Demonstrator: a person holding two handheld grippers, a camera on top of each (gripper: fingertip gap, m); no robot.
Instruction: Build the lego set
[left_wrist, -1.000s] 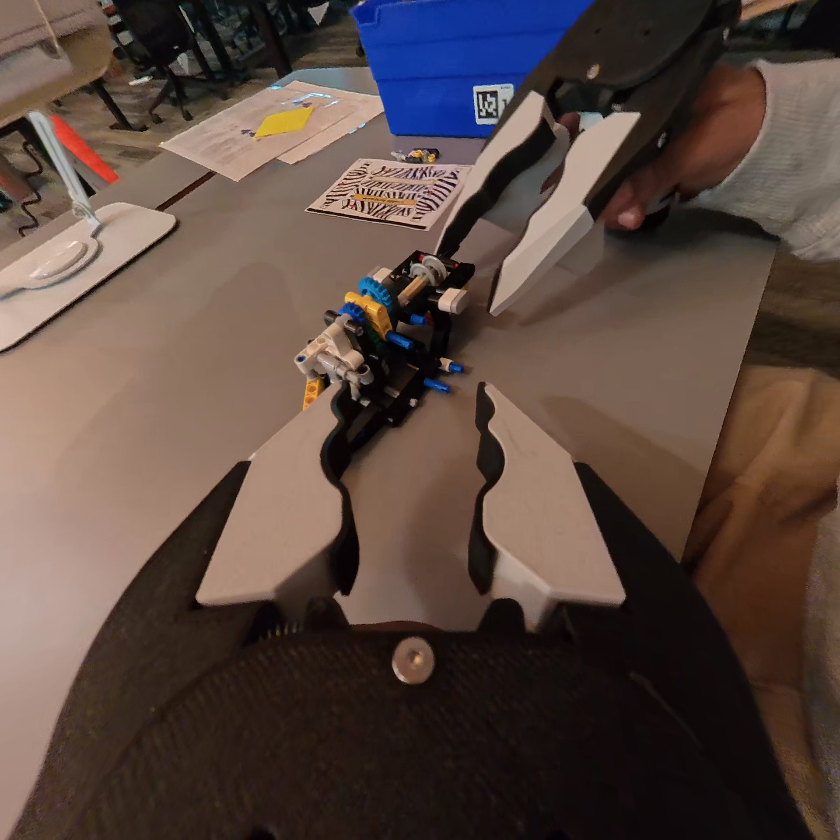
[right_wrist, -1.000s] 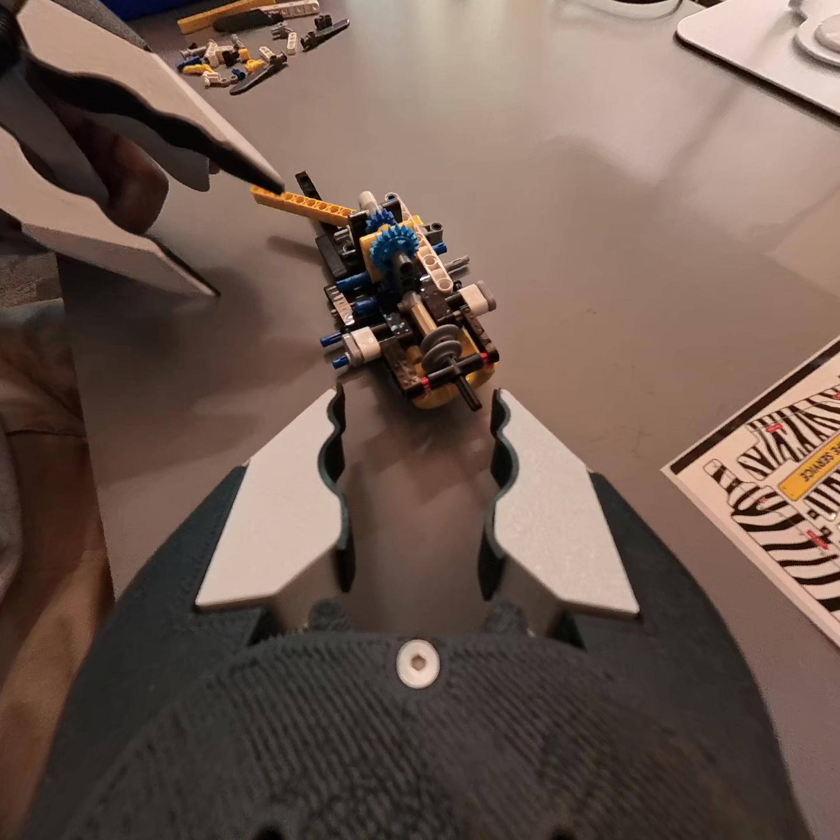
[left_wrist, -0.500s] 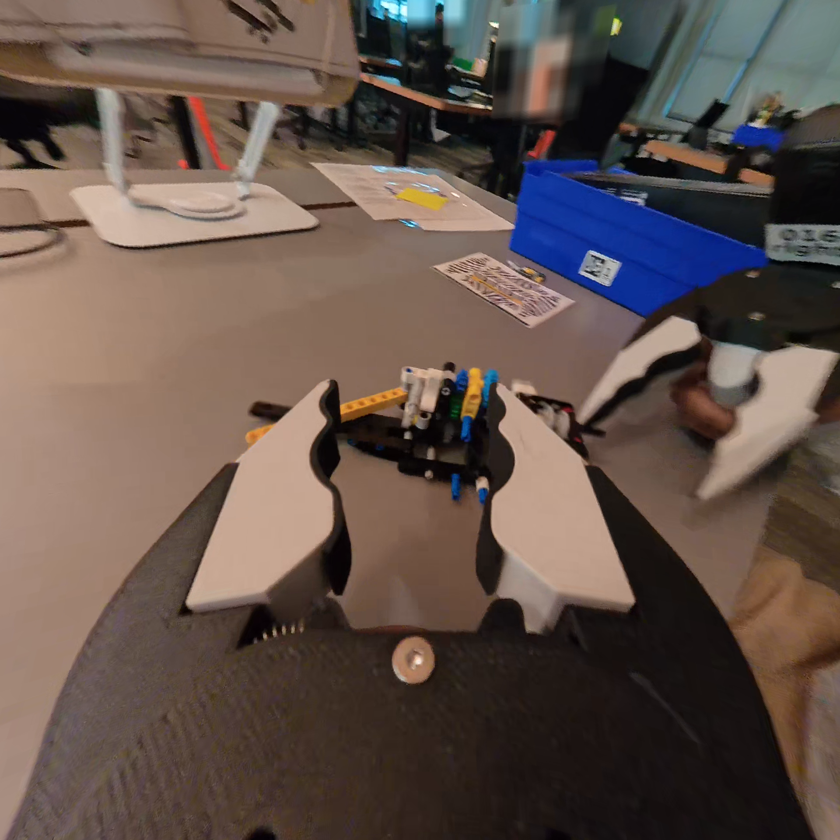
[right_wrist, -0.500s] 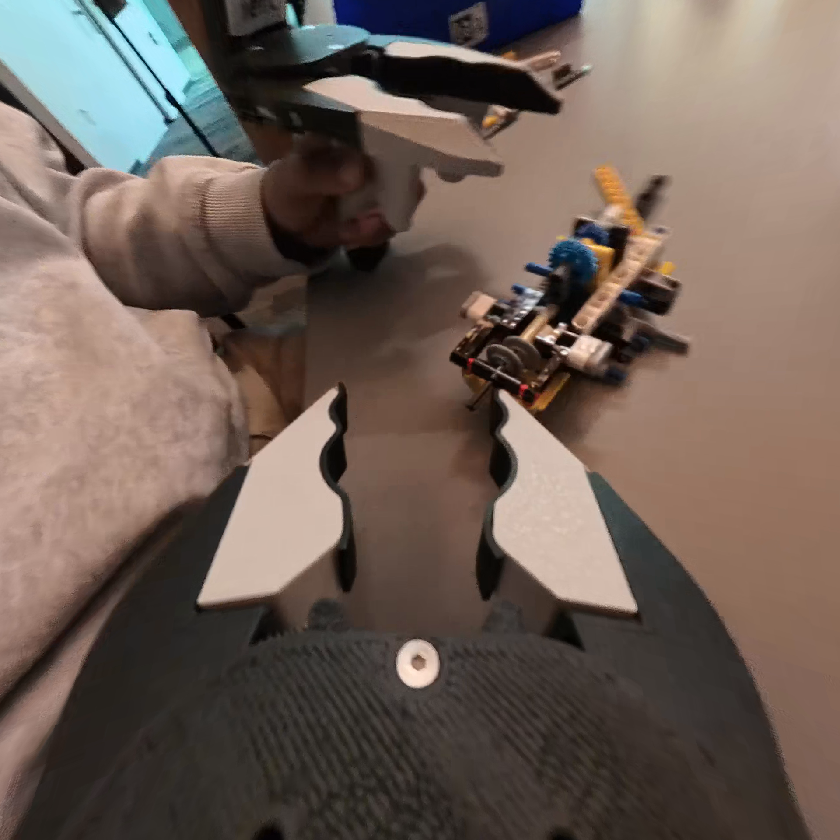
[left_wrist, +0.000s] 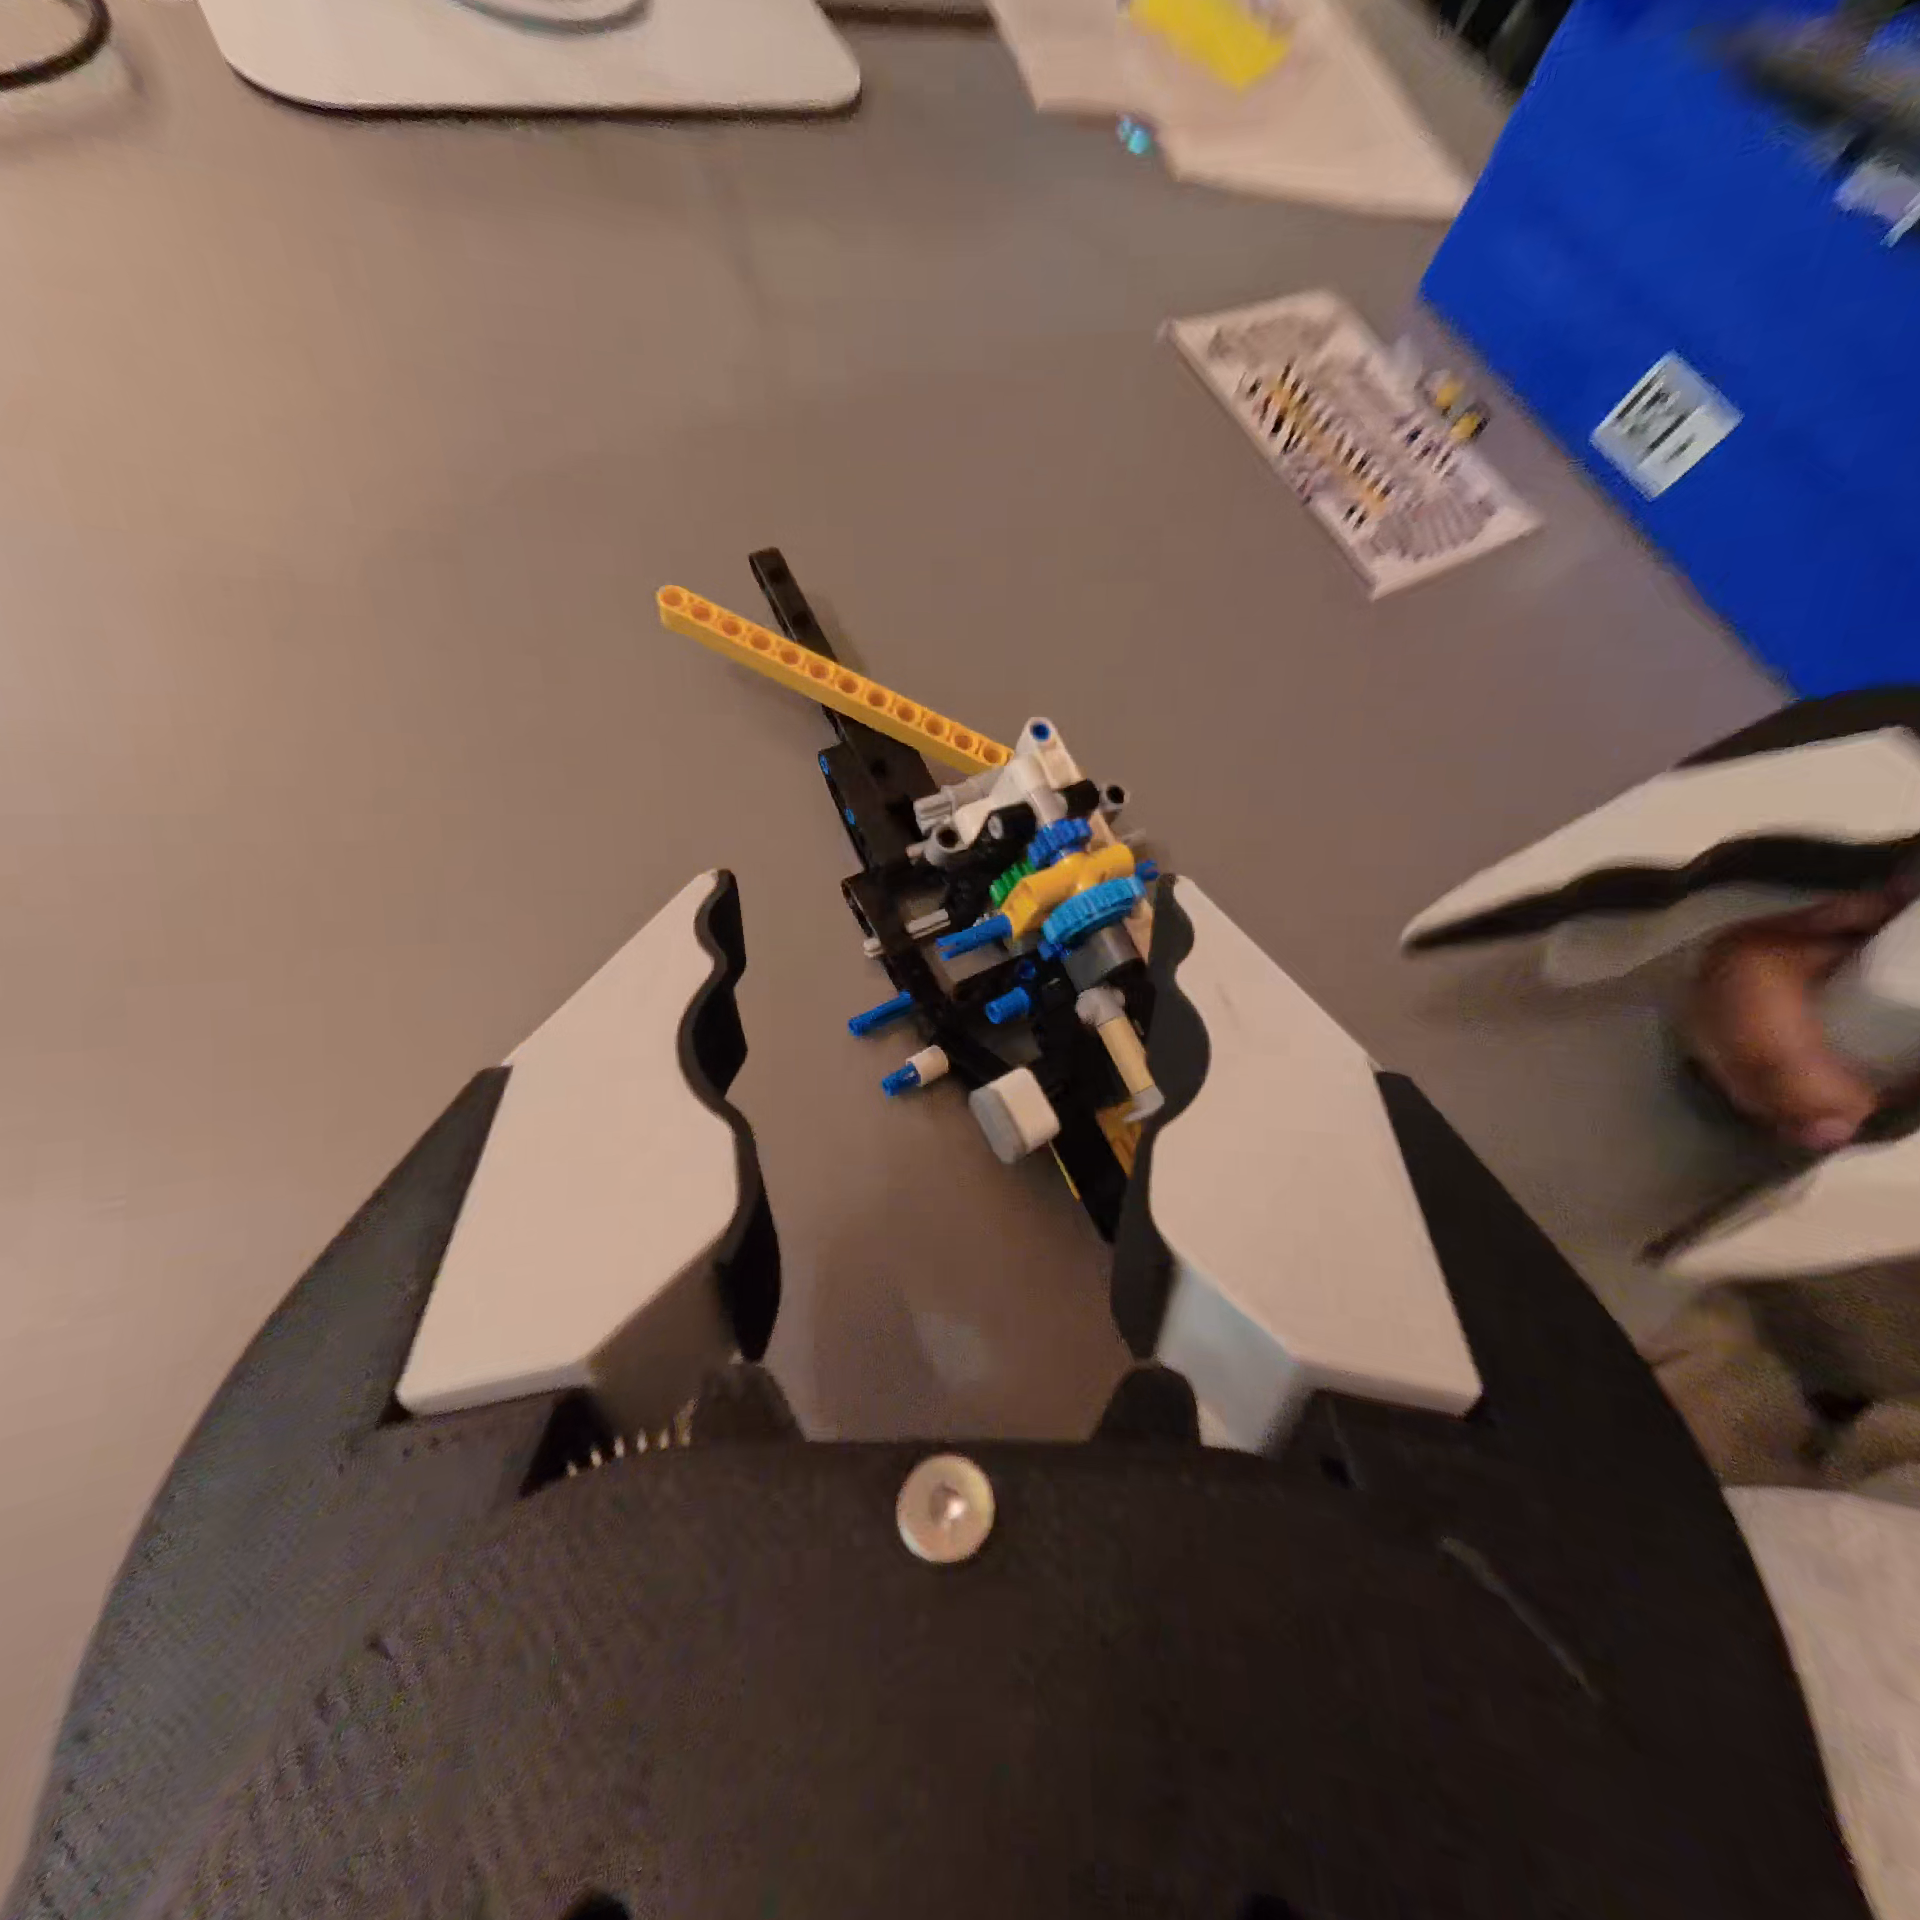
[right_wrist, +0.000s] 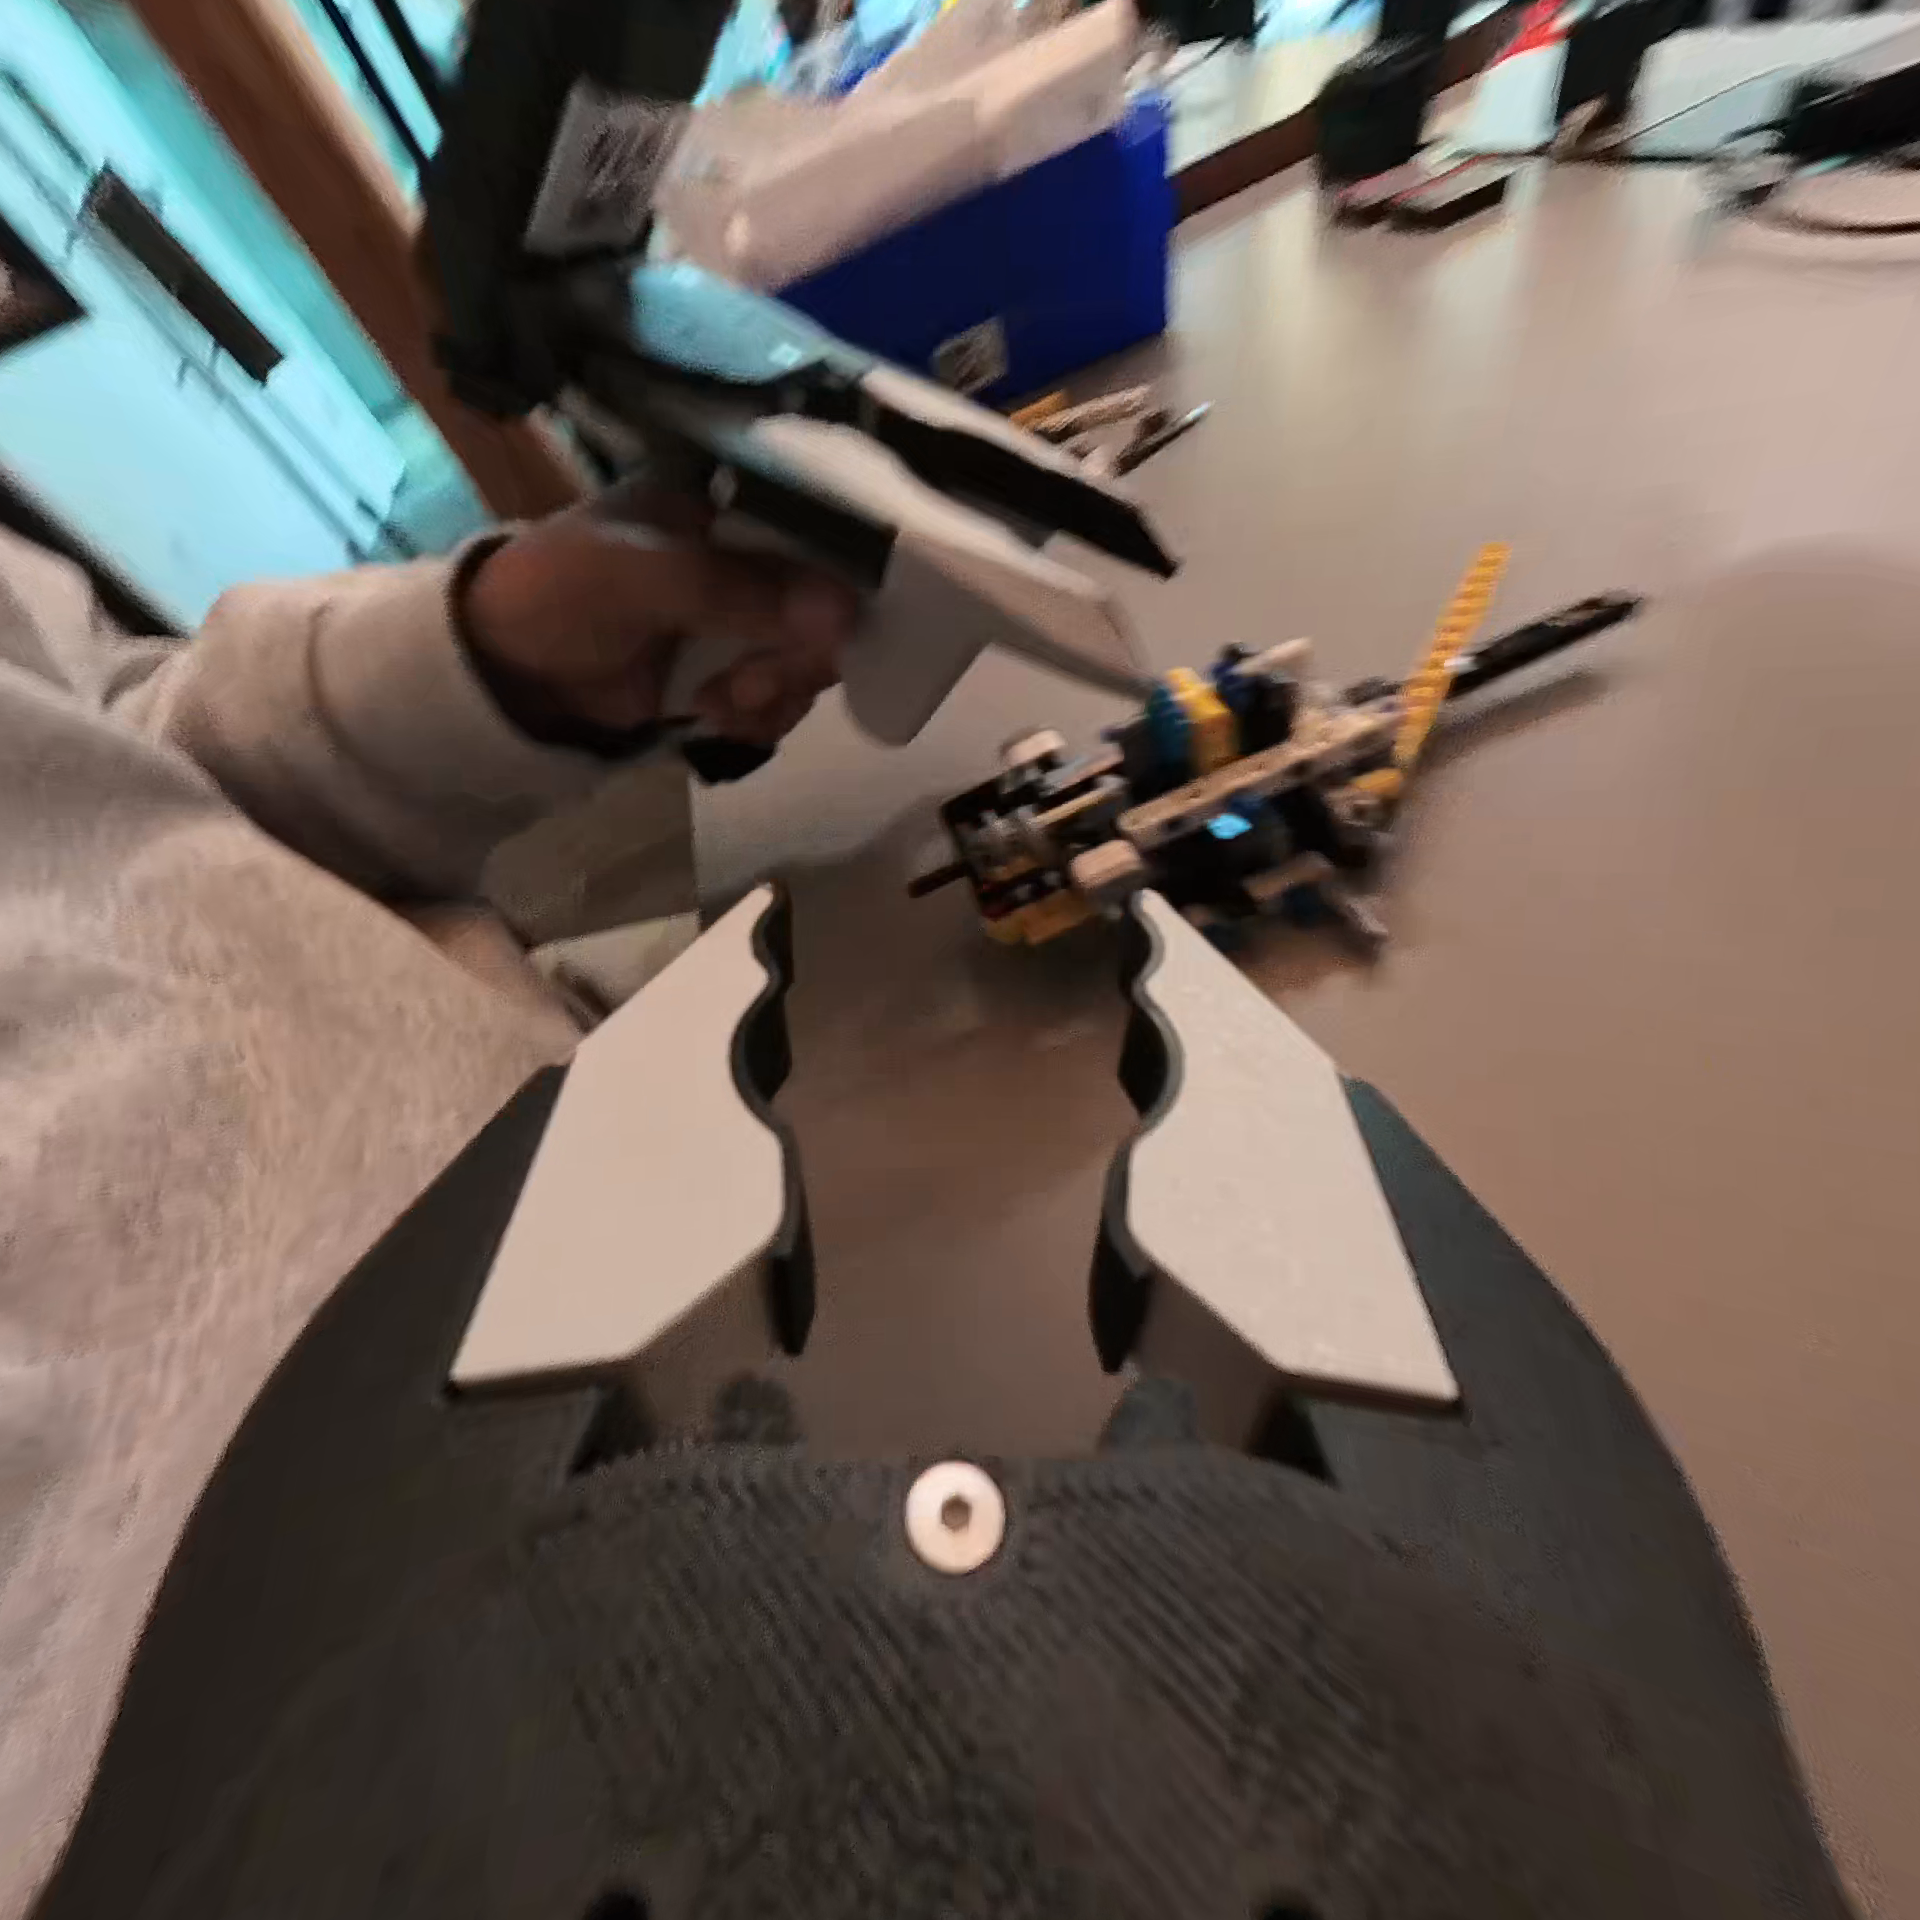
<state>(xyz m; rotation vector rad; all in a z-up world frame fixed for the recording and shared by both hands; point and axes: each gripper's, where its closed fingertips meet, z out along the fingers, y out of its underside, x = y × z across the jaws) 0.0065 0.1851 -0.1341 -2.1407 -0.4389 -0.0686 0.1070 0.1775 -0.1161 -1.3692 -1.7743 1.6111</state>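
Observation:
The half-built lego model (left_wrist: 997, 935), black with blue gears, white parts and a long yellow beam (left_wrist: 831, 681), lies on the grey table (left_wrist: 416, 520). My left gripper (left_wrist: 943, 904) is open above it, with the model between its fingers and close to the right finger. In the right wrist view the left gripper (right_wrist: 1148, 623) angles down, and its lower fingertip reaches the top of the model (right_wrist: 1174, 810). My right gripper (right_wrist: 956, 904) is open and empty, just short of the model's near end. It also shows at the right of the left wrist view (left_wrist: 1538, 1101).
A blue bin (left_wrist: 1683, 312) stands at the far right, with loose parts (right_wrist: 1101, 416) beside it. A striped sticker sheet (left_wrist: 1351, 447) lies near it. A white flat base (left_wrist: 520, 52) and papers (left_wrist: 1226, 83) lie at the back. A person's sleeve (right_wrist: 208, 883) fills the left. My right tips are about 45 centimetres from the white flat base (left_wrist: 520, 52), my left tips only 35 centimetres.
My left gripper has swung over the model and tipped down, so the model now lies between its fingers. My right gripper has drawn back to the model's near end. Both stay open.

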